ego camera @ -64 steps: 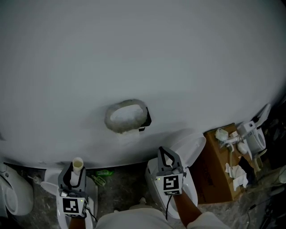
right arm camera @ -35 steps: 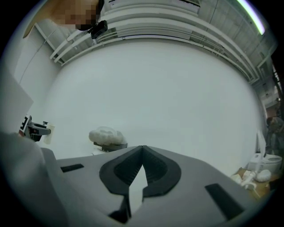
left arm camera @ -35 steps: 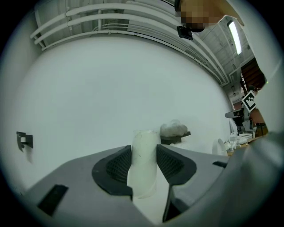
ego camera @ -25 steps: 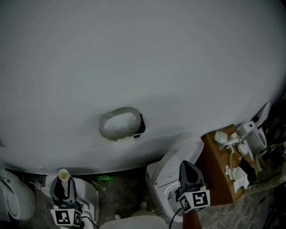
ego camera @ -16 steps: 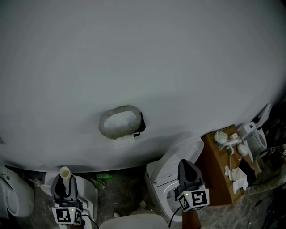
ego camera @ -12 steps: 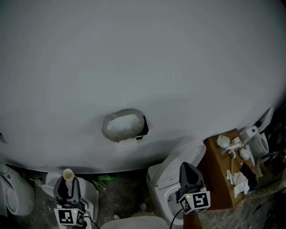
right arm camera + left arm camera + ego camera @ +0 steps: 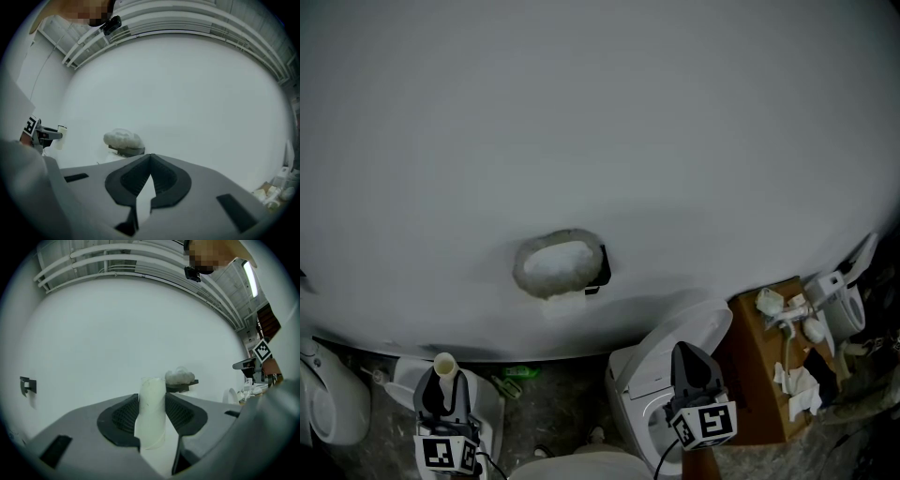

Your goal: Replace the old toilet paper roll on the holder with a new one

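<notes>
I hold both grippers level toward the wall (image 7: 600, 122), my left gripper (image 7: 442, 392) clamping a bare cardboard tube (image 7: 151, 411) upright between its 2 jaws, my right gripper (image 7: 692, 361) closed on nothing, while the white toilet paper roll (image 7: 560, 264) sits on its black holder (image 7: 602, 268) ahead.

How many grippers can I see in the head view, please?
2. The left gripper is at the bottom left, shut on a cardboard tube. The right gripper is at the bottom, right of centre, over a toilet, jaws closed and empty. None seems hidden.
</notes>
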